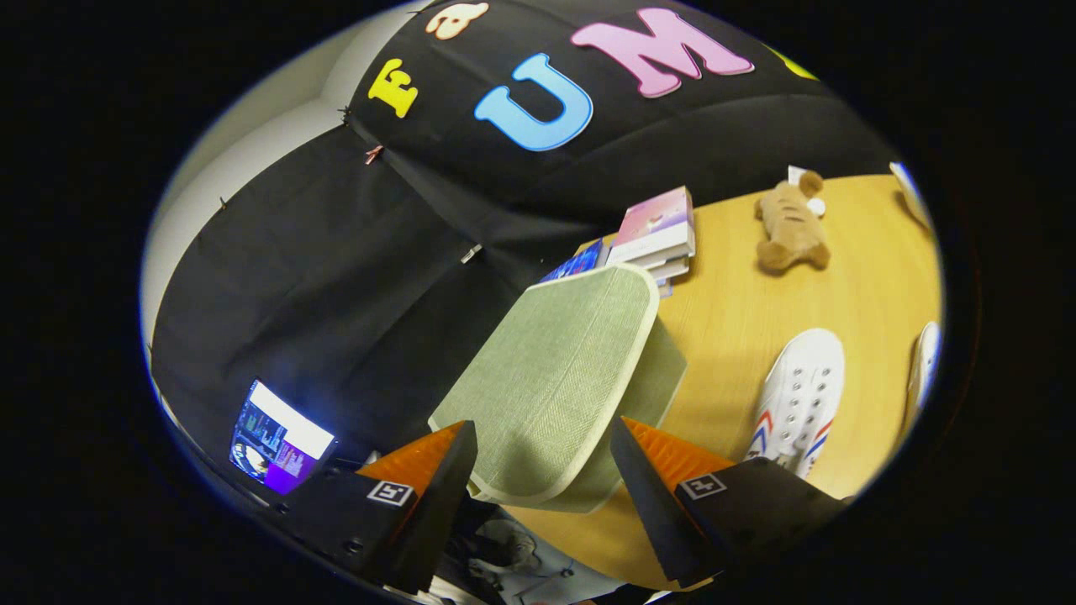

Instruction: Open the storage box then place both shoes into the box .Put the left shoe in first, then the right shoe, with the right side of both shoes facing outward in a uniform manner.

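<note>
I held the gripper [543, 454] with jaws wide, the storage box's green lid [555, 370] between them untouched, a white shoe [799, 395] just beyond.

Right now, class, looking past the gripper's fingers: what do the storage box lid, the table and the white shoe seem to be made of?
The storage box lid, between the open gripper fingers, looks like green woven fabric, matte, with pale piped edging. The table appears to be light wood or wood-look laminate, with faint grain lines. The white shoe seems to be canvas or smooth leather-like material, with metal-looking eyelets; which one is unclear.
</note>
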`<state>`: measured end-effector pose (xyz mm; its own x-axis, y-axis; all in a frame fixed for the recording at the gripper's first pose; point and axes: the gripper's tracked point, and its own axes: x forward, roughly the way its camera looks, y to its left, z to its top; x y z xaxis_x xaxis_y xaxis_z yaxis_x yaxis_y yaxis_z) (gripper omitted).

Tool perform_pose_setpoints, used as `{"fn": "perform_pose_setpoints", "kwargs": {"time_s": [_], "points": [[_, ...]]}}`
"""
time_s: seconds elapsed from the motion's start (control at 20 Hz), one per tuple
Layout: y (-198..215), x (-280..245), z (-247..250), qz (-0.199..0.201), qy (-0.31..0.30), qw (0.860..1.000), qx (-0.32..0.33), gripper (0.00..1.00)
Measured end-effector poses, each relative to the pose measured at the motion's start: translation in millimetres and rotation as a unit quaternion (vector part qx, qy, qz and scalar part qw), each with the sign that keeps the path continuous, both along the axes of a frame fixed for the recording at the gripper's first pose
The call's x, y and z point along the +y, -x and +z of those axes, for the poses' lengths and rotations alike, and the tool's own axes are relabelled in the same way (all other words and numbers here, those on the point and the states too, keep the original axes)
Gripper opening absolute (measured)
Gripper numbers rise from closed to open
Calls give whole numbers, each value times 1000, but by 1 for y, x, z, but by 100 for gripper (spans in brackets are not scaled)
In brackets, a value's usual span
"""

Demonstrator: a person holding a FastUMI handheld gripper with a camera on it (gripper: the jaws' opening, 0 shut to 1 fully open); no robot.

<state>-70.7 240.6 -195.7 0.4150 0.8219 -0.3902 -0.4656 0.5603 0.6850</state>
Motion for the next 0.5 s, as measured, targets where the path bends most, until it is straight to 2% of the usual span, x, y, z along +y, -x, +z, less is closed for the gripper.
{"fn": "perform_pose_setpoints", "kwargs": {"time_s": [0.25,0.5], "points": [[6,20,-36,25,-38,995,83,98],[7,39,-33,42,-117,975,184,96]]}}
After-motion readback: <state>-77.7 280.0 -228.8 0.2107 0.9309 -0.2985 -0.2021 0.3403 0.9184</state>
